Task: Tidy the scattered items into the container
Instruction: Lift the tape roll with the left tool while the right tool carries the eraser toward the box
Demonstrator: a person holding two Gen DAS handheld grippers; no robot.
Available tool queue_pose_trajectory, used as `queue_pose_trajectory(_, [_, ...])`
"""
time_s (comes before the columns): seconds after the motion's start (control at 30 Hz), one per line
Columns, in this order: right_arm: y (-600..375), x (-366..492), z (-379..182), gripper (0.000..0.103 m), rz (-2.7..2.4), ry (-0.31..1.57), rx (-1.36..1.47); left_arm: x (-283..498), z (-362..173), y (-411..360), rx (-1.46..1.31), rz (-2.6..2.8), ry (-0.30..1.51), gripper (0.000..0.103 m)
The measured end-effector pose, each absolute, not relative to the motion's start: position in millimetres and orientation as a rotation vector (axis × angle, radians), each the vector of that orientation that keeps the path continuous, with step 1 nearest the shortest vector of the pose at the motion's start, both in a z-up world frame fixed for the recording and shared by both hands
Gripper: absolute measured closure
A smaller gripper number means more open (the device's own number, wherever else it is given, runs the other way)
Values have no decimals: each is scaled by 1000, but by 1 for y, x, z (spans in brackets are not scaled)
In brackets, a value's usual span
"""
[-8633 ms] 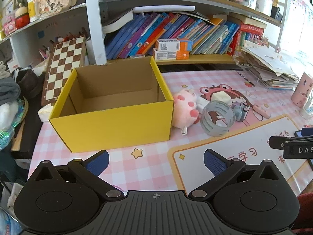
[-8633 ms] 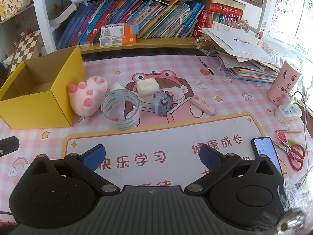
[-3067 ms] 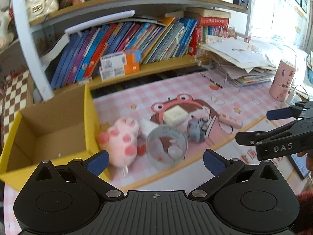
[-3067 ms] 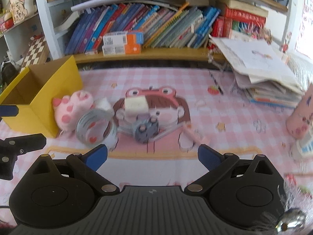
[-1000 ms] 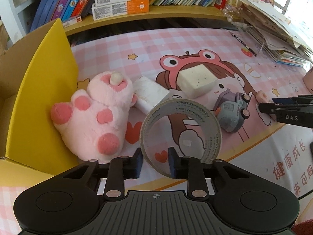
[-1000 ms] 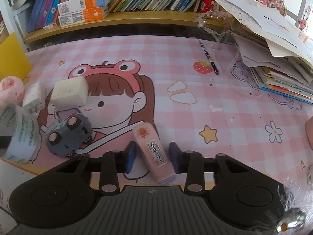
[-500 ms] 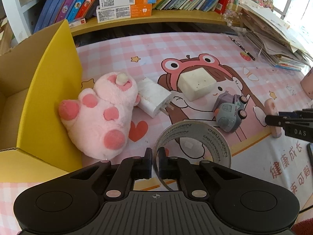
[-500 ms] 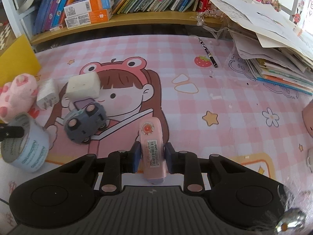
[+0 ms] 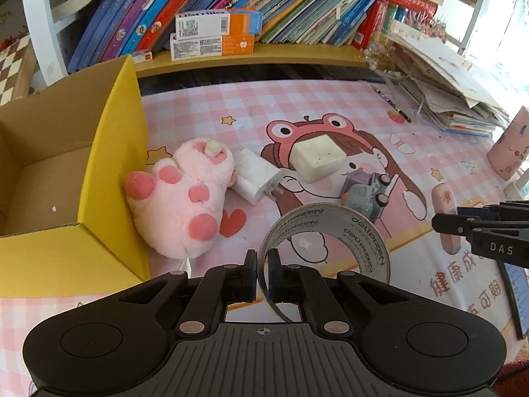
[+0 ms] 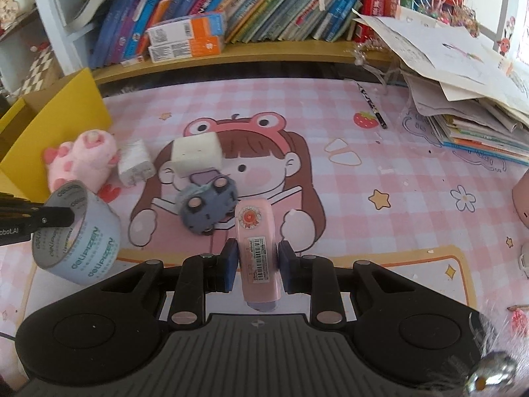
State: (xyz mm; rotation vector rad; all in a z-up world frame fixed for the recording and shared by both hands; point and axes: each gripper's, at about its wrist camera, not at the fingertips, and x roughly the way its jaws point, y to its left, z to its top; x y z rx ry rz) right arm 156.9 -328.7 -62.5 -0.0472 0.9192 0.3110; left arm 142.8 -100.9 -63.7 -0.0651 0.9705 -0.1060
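My left gripper (image 9: pixel 263 273) is shut on the rim of a clear tape roll (image 9: pixel 347 231), lifted off the mat; the same tape roll (image 10: pixel 82 248) shows at the left of the right wrist view. My right gripper (image 10: pixel 258 269) is shut on a pink oblong case (image 10: pixel 256 241) with a barcode label, raised above the mat. The open yellow cardboard box (image 9: pixel 109 152) stands at the left, empty inside. Against it leans a pink plush paw (image 9: pixel 185 198). A white charger (image 9: pixel 254 178), a cream sponge block (image 9: pixel 317 157) and a grey toy car (image 9: pixel 365 195) lie on the mat.
A pink cartoon mat (image 10: pixel 363 152) covers the desk. Behind it runs a shelf of books (image 9: pixel 264 6) with two orange-white cartons (image 9: pixel 211 36). A pile of papers and books (image 10: pixel 463 92) sits at the right, a pencil (image 10: pixel 372 104) beside it, and a pink cup (image 9: pixel 509 149).
Both grippers have risen and drawn back with their loads: the tape roll and the pink case sit higher above the mat than half a second ago. The items on the mat have not moved.
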Motion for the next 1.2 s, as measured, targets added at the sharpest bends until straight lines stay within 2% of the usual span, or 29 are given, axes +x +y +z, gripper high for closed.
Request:
queue_pose_trajectory(0.57, [-299, 119, -36, 79, 337, 877, -77, 104, -31, -87, -69, -159, 841, 98])
queue_pose_trajectory(1.2, [-226, 86, -16, 79, 367, 849, -109, 66, -5, -23, -99, -175, 750, 98])
